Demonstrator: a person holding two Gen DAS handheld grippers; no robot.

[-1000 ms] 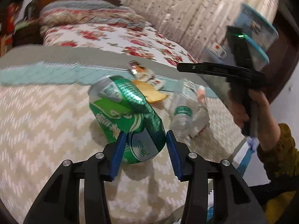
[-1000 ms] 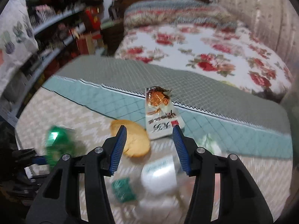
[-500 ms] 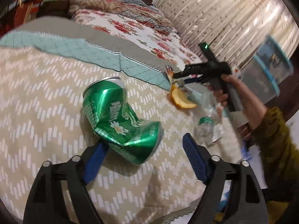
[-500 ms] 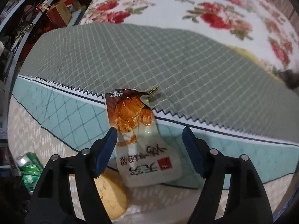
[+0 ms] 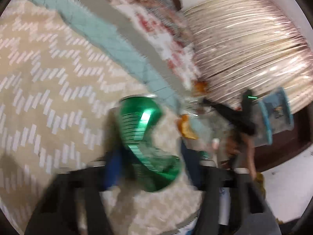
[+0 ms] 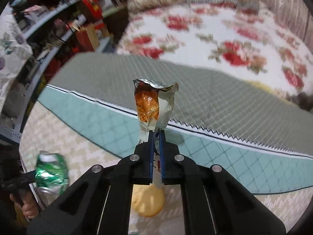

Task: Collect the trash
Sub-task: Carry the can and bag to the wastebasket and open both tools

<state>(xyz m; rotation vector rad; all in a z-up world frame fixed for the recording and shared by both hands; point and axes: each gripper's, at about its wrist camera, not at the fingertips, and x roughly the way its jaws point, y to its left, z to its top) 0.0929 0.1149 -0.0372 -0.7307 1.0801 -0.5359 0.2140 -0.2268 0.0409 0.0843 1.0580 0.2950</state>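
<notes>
Here, a torn snack wrapper point(image 6: 151, 105) is pinched upright between the closed blue pads of the right gripper point(image 6: 156, 137), above a yellow peel point(image 6: 147, 200) at six o'clock. A crushed green can point(image 5: 145, 139) is seen between the left gripper point(image 5: 148, 164) pads; whether it is clamped cannot be told through blur. Beyond, a quilted bedspread point(image 6: 215, 98) is spread.
</notes>
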